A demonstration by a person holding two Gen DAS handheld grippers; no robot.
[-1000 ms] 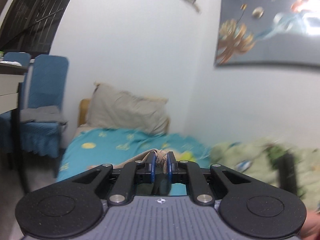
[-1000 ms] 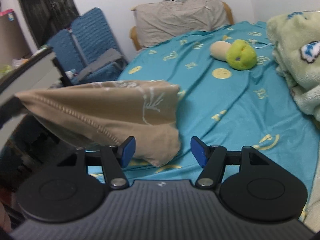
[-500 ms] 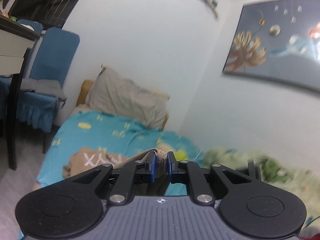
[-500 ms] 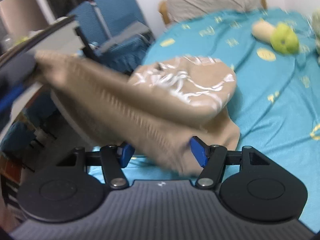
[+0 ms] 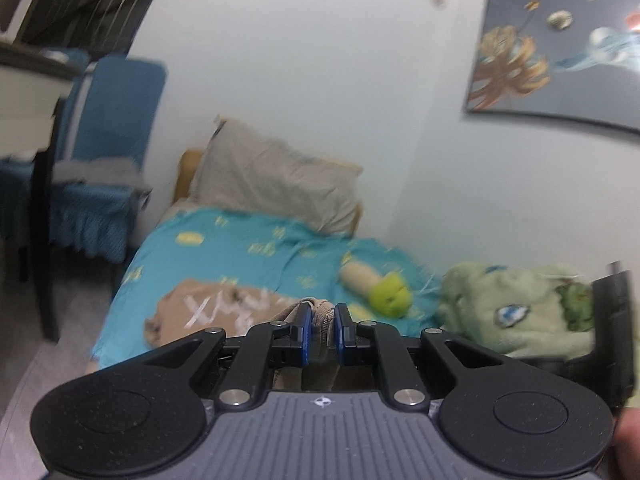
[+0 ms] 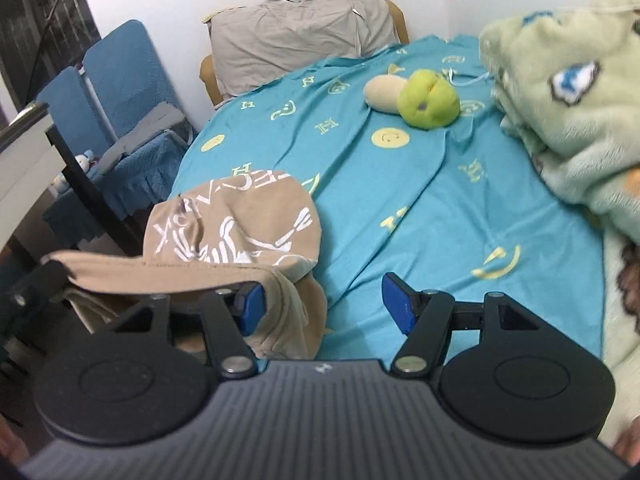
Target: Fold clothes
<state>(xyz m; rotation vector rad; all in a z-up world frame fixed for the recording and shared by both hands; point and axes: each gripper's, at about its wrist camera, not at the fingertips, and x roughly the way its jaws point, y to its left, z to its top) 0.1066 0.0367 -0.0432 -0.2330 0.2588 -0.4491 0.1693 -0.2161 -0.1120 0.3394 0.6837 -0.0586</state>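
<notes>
A tan shirt (image 6: 236, 228) with white print lies bunched on the near left part of the bed's turquoise sheet (image 6: 420, 184). Its hem stretches as a taut band toward the left edge of the right wrist view, where the other gripper's dark body holds it. My left gripper (image 5: 320, 330) is shut on a bunched edge of the tan shirt (image 5: 224, 308), the rest spread on the sheet below. My right gripper (image 6: 322, 300) is open just above the sheet; part of the shirt drapes by its left finger, nothing pinched.
A grey pillow (image 6: 296, 40) leans at the bed's head. A green and beige plush toy (image 6: 424, 96) lies mid-bed. A fluffy pale green blanket (image 6: 568, 92) is heaped along the right side. Blue chairs (image 6: 120, 80) and a desk (image 5: 28, 92) stand left of the bed.
The shirt, held up in the air a second ago, has come down onto the sheet with its printed side up. Both grippers have swung and lowered toward the bed.
</notes>
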